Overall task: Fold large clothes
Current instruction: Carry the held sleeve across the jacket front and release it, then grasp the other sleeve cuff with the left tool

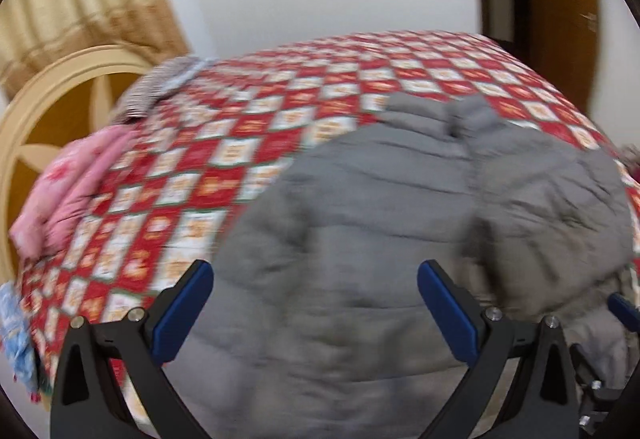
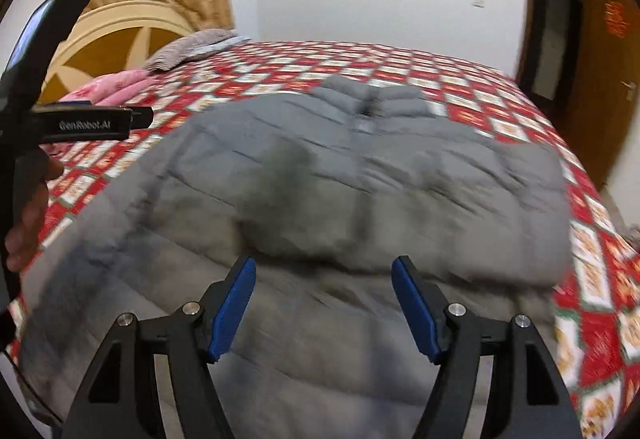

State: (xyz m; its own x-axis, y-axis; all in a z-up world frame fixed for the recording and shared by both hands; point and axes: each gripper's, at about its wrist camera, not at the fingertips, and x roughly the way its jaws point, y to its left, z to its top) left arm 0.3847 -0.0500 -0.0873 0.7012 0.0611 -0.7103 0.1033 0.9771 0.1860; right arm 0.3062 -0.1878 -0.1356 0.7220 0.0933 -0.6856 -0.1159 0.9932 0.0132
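Grey jacket (image 1: 400, 207) spread on checked quilt (image 1: 224, 143), lying ahead of and beneath both grippers. Left gripper (image 1: 316, 303): jaws wide apart, empty, jacket below them. Right gripper (image 2: 324, 303): jaws parted, empty, over jacket's near edge. Both views motion-blurred.

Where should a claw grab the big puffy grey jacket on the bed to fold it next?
Probably the bottom hem of the grey jacket, coming from the near bed edge. It lies flat, collar pointing away, sides seemingly folded in, so the hem is the closest loose edge. Both the left claw and right claw are open above it.
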